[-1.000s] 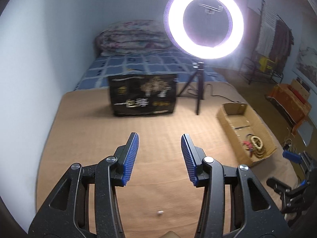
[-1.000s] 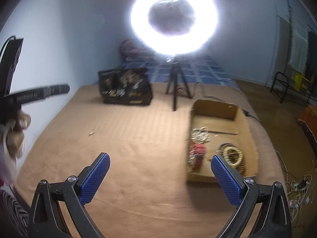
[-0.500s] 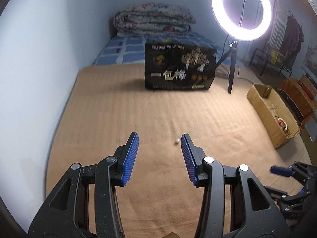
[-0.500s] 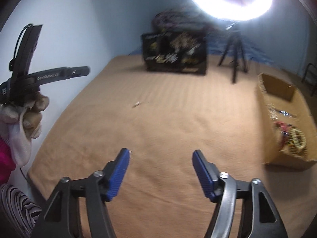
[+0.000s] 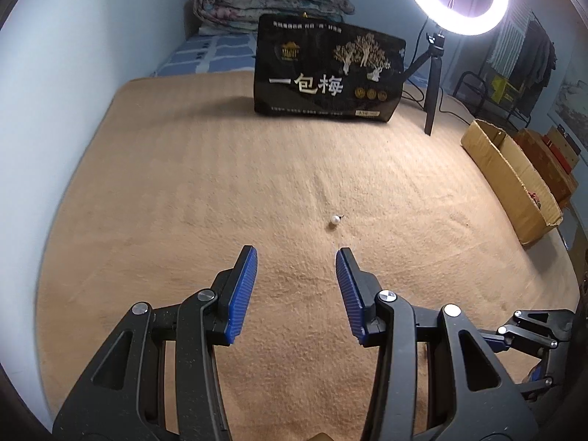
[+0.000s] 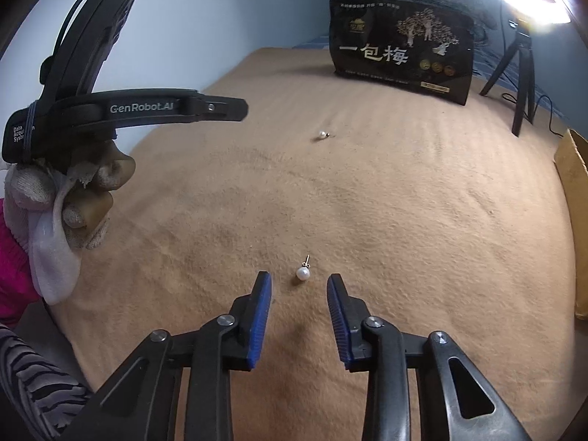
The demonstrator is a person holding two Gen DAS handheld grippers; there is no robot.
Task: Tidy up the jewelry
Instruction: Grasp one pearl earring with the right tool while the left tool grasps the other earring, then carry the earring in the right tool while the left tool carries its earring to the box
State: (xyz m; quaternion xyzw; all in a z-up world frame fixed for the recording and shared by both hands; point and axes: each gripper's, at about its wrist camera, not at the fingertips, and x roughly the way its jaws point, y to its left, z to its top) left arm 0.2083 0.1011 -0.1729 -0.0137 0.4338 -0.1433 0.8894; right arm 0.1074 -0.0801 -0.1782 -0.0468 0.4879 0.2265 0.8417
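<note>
Two pearl earrings lie on the tan blanket (image 5: 183, 202). One pearl earring (image 5: 334, 220) lies just ahead of my left gripper (image 5: 296, 257), slightly right of its right fingertip; it also shows far off in the right wrist view (image 6: 322, 134). The second pearl earring (image 6: 303, 273), with a thin post, lies between the fingertips of my right gripper (image 6: 298, 280), at the tips. Both grippers are open and empty. The cardboard box (image 5: 511, 180) that holds jewelry stands at the right edge of the blanket.
A black printed bag (image 5: 327, 73) stands at the back. A ring light on a tripod (image 5: 433, 84) stands to its right. The left gripper's body and the gloved hand (image 6: 73, 191) fill the left of the right wrist view. A wall runs along the left.
Both grippers swung left away from the box and came down toward the blanket. The right jaws narrowed and now flank the near pearl earring. The left gripper moved closer to the far earring.
</note>
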